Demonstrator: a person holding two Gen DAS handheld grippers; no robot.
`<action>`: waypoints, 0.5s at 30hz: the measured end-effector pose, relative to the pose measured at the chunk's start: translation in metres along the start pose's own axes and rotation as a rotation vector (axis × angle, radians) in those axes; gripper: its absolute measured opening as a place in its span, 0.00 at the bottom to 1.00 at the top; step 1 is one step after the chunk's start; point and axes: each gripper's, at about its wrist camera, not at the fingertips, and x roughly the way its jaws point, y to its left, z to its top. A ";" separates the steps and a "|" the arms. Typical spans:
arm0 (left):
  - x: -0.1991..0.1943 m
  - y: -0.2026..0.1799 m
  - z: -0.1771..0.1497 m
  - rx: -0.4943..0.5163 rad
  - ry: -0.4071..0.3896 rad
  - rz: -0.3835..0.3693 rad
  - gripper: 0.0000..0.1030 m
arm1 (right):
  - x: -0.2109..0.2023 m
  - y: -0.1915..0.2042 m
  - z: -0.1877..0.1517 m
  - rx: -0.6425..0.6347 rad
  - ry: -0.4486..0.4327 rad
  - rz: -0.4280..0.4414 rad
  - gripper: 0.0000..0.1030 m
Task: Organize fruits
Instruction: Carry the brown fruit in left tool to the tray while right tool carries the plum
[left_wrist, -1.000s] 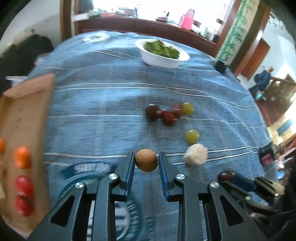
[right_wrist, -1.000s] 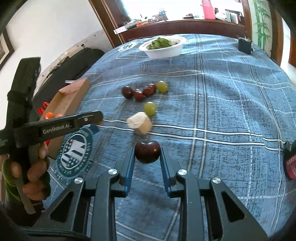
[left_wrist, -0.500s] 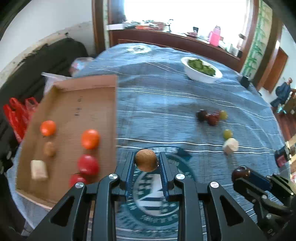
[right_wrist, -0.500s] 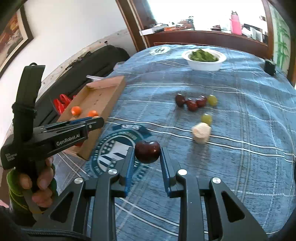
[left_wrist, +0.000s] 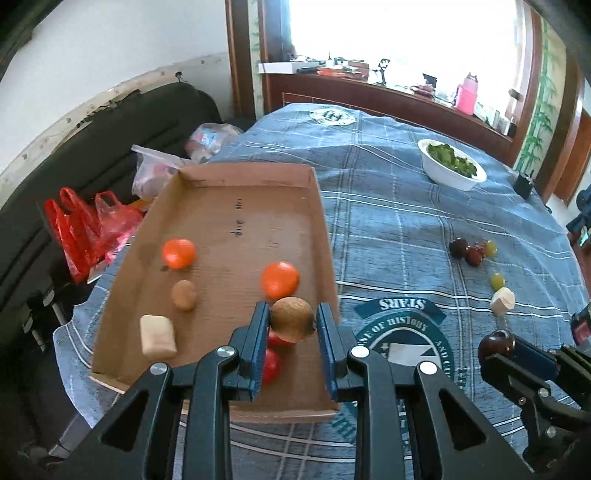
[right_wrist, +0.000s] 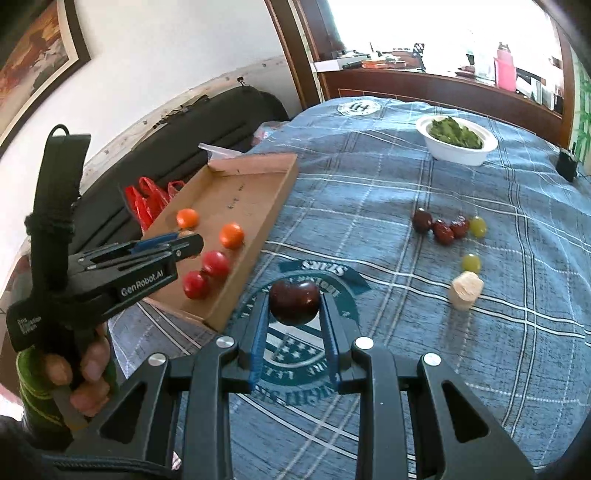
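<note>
My left gripper is shut on a round brown fruit, held over the near right part of a cardboard tray. In the tray lie two orange fruits, a small brown fruit, a pale chunk and red fruits partly hidden behind my fingers. My right gripper is shut on a dark red fruit above the blue tablecloth, right of the tray. Loose on the cloth lie dark red fruits, two green grapes and a pale chunk.
A white bowl of greens stands at the far side of the table. Red plastic bags and a black sofa lie left of the tray. A hand holds the left gripper's handle. A small black object sits far right.
My left gripper carried the brown fruit leftward from the open cloth to above the tray. My right gripper, still shut on the dark red fruit, also swung left toward the tray.
</note>
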 end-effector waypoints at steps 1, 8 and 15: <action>0.000 0.003 0.000 -0.004 -0.003 0.005 0.24 | 0.001 0.003 0.002 0.001 -0.003 0.006 0.29; -0.001 0.018 0.001 -0.024 -0.010 0.026 0.24 | 0.004 0.018 0.013 -0.014 -0.013 0.024 0.29; 0.001 0.028 0.002 -0.038 -0.011 0.043 0.24 | 0.012 0.028 0.019 -0.025 -0.012 0.041 0.29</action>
